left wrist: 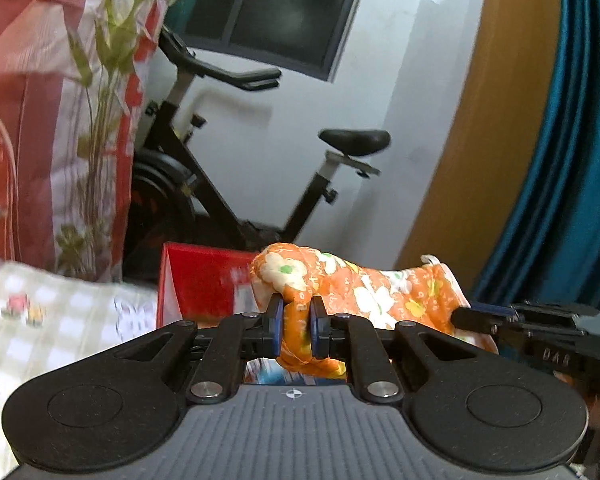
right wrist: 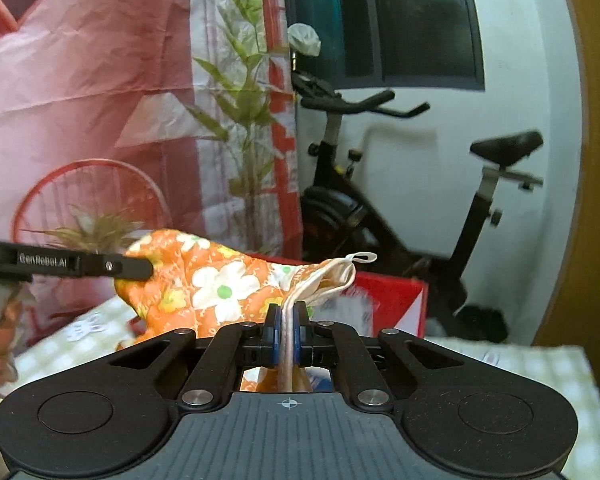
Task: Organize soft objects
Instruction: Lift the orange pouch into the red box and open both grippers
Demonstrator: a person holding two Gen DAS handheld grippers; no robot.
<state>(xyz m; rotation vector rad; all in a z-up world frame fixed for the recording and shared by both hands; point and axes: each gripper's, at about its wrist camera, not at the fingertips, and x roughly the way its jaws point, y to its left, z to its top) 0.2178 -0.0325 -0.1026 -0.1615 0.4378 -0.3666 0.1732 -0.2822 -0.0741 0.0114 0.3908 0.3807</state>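
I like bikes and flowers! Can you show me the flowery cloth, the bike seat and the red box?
flowery cloth (right wrist: 220, 284): right wrist view, on a white flower.
bike seat (left wrist: 354, 142): left wrist view, top of the black saddle.
red box (left wrist: 204, 276): left wrist view, its front wall.

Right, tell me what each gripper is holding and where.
Both hold the orange flowered cloth: left gripper pinches a bunched fold, right gripper pinches its white-trimmed edge.

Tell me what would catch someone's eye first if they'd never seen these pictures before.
The orange floral cloth stands out at once, held up in mid-air between the two grippers: the left gripper pinches its bunched end, and the right gripper clamps its white-trimmed edge. Behind it, a black exercise bike stands against the white wall, with a red box in front of it.
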